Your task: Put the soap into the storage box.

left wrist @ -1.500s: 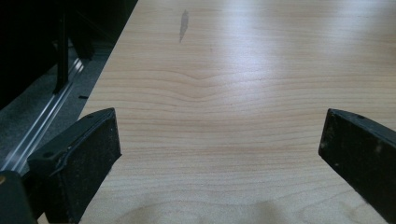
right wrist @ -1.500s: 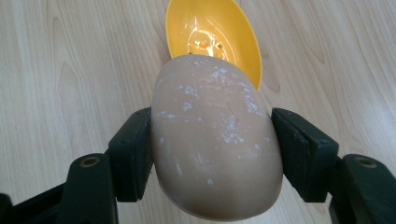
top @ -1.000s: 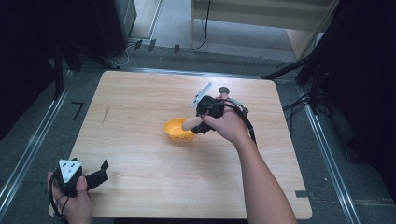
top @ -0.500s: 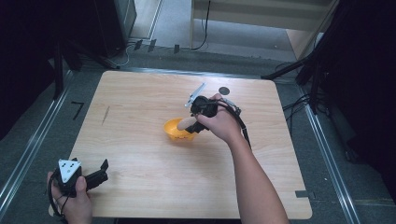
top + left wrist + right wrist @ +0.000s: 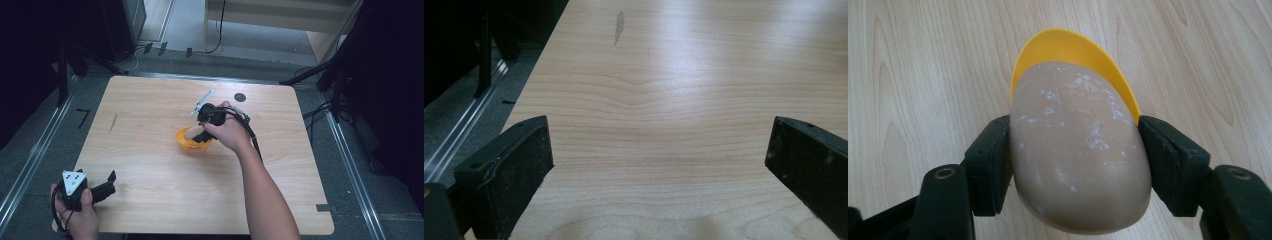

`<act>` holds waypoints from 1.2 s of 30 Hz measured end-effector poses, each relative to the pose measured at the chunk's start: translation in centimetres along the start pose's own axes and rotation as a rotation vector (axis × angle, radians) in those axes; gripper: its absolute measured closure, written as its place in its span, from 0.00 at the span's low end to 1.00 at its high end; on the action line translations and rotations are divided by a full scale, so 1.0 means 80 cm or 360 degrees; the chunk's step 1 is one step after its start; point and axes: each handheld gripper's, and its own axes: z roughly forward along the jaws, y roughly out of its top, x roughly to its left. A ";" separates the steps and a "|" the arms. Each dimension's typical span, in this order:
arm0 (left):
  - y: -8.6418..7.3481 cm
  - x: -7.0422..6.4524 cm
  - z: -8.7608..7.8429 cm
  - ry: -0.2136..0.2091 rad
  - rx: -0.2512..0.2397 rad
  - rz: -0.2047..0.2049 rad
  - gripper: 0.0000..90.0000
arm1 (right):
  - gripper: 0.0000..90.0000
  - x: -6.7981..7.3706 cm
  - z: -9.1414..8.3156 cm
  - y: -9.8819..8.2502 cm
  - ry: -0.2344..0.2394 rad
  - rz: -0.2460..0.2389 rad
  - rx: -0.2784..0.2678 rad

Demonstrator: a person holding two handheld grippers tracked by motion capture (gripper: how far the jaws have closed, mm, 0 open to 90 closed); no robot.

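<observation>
A yellow bowl [image 5: 186,142] stands near the middle of the wooden table [image 5: 150,110]. My right gripper [image 5: 196,134] is shut on a tan, egg-shaped lump dusted with white specks [image 5: 1078,150], and holds it over the bowl [image 5: 1068,47]. Both pads press on the lump's sides, and the lump [image 5: 192,133] pokes out over the bowl's rim. Down at the table's front left corner, my left gripper [image 5: 111,181] stands open, with only bare wood between its wide-apart jaws [image 5: 659,150].
A small black disc [image 5: 240,97] lies on the table behind the right hand. A dark streak [image 5: 113,123] marks the wood at the left. Metal rails and cables run along the floor on both sides of the table.
The right hand has carried the tan lump a little to the left and lower, over the bowl. The left hand has stayed put.
</observation>
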 end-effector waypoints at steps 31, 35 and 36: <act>0.000 0.002 0.000 -0.0015 -0.0001 -0.0016 0.00 | 0.39 -0.001 0.029 0.002 0.0014 -0.0035 0.0044; 0.000 0.002 0.000 -0.0017 0.0001 -0.0014 0.00 | 0.39 -0.002 0.031 0.002 0.0018 -0.0032 0.0057; 0.000 0.002 0.000 -0.0017 0.0001 -0.0015 0.00 | 0.39 -0.004 0.031 0.000 0.0025 -0.0030 0.0067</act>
